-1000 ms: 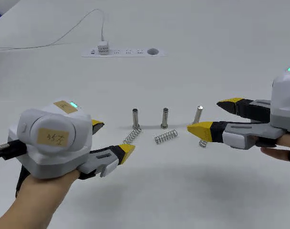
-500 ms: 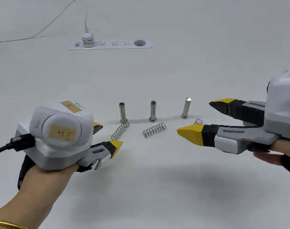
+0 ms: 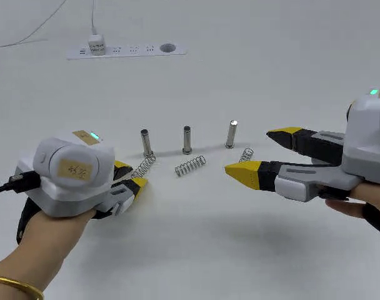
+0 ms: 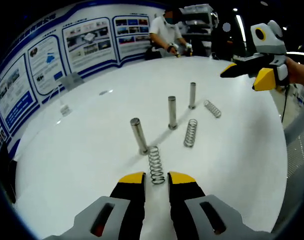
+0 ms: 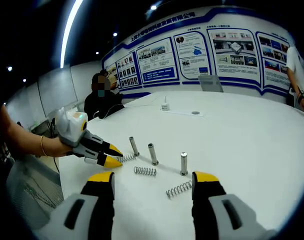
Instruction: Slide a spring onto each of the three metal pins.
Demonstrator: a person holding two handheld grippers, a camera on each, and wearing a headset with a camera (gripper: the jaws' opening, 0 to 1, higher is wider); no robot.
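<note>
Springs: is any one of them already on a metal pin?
No, all three springs lie on the table beside the bare upright pins.

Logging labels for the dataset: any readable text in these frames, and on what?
No text can be quoted.
Tan sticker on the left gripper: handwriting, illegible.
Wall posters: print too blurred.
Power strip: markings too small.

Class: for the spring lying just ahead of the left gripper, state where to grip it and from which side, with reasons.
Probably across the coils near its closer end, coming in low from that end. The spring lies flat, pointing away from the left gripper toward the nearest pin, so open jaws can straddle its round sides.
</note>
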